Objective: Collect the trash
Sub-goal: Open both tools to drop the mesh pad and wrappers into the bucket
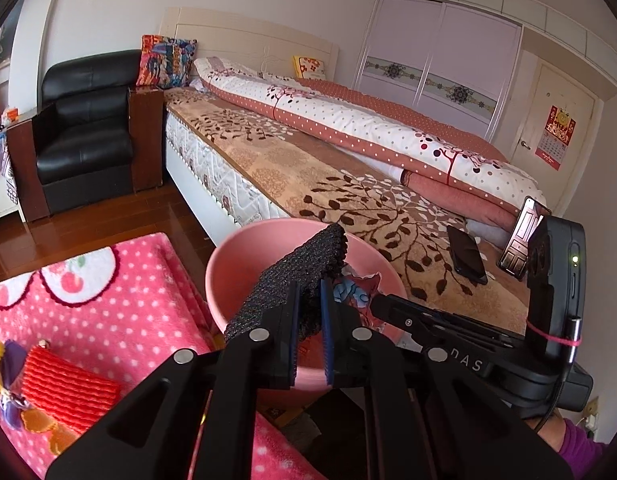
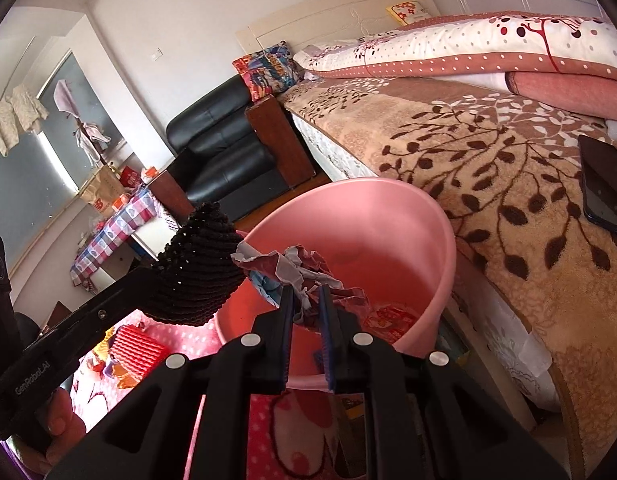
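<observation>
A pink plastic bin (image 1: 228,272) (image 2: 388,216) stands between the bed and a pink blanket. My left gripper (image 1: 310,320) is shut on a black foam net sleeve (image 1: 292,276) and holds it over the bin's rim; the sleeve also shows in the right wrist view (image 2: 196,276). My right gripper (image 2: 306,316) is shut on a crumpled red, white and blue wrapper (image 2: 284,268) above the bin's mouth; the wrapper also shows in the left wrist view (image 1: 356,292). A red wrapper (image 2: 392,320) lies inside the bin.
A red foam net sleeve (image 1: 64,392) and a small doll (image 1: 8,384) lie on the pink dotted blanket (image 1: 128,300). A black phone (image 1: 466,254) lies on the bed (image 1: 348,184). A black armchair (image 1: 84,132) stands by the headboard.
</observation>
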